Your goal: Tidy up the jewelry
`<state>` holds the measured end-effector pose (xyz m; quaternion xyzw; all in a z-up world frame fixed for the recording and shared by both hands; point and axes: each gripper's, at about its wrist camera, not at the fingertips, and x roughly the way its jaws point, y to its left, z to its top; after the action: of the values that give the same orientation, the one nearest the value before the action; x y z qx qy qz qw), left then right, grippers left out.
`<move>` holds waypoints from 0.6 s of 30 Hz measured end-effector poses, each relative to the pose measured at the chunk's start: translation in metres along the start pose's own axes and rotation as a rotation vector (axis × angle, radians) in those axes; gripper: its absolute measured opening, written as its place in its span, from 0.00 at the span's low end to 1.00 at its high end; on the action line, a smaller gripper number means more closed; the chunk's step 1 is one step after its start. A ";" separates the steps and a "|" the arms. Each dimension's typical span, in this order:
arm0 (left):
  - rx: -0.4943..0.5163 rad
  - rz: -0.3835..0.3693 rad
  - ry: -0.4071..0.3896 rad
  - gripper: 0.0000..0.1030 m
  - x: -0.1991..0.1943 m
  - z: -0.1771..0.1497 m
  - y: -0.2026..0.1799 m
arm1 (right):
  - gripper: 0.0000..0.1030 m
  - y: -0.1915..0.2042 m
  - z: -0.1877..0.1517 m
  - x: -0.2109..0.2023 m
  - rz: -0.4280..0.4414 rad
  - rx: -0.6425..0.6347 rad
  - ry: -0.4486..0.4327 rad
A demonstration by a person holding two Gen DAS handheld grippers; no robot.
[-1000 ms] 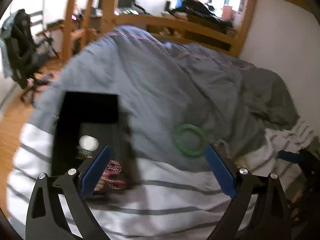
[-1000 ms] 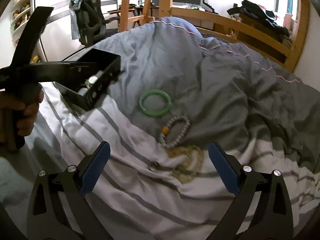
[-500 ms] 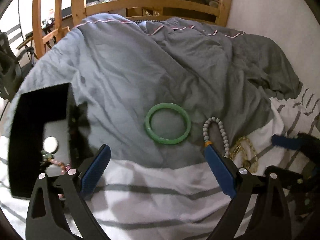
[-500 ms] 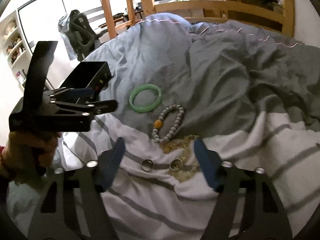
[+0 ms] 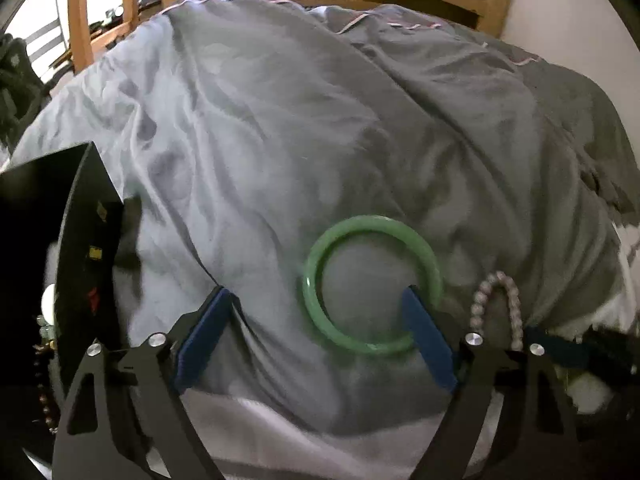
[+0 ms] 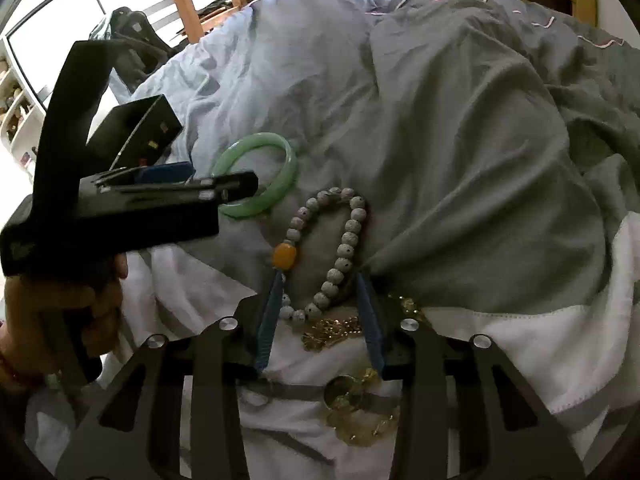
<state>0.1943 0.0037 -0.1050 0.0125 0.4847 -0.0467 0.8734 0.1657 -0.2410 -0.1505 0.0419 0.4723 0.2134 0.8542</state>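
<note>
Both grippers are low over the bed. From the left wrist view, the left gripper (image 5: 316, 300) has dropped toward the green bangle (image 5: 372, 284) within the last second; half a second ago the bangle lay clear ahead of the fingertips, and now the right blue finger (image 5: 426, 344) stands inside the ring while the left finger rests on the grey duvet (image 5: 280, 120) outside it. Its fingers are spread wide, gripping nothing. The bangle lies flat on the duvet, with the black jewelry box (image 5: 84, 240) just beside the gripper at the left edge, some beads and a pale round piece already inside. That move suggests the bangle is the next item bound for the box, though no pinch has been made yet.

From the right wrist view, the right gripper (image 6: 320, 276) has narrowed and moved forward: a second ago its fingers stood far apart and short of the jewelry, and now they are partly closed, bracketing the lower loop of the bead bracelet (image 6: 340, 240) with its amber bead. Whether the pads touch the beads cannot be told. A gold necklace (image 6: 352, 400) and rings lie under the gripper on the striped white sheet (image 6: 520, 340).

Small coloured stickers show on the box wall, but no writing or brand is legible in either view.
</note>
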 end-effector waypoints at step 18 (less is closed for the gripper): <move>-0.084 -0.047 -0.026 0.09 -0.022 0.011 0.011 | 0.09 -0.005 0.008 -0.039 0.006 0.044 -0.202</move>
<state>0.1932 0.0150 -0.0803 -0.0363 0.4748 -0.0468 0.8781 0.1561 -0.2605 -0.1163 0.0833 0.3880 0.2002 0.8958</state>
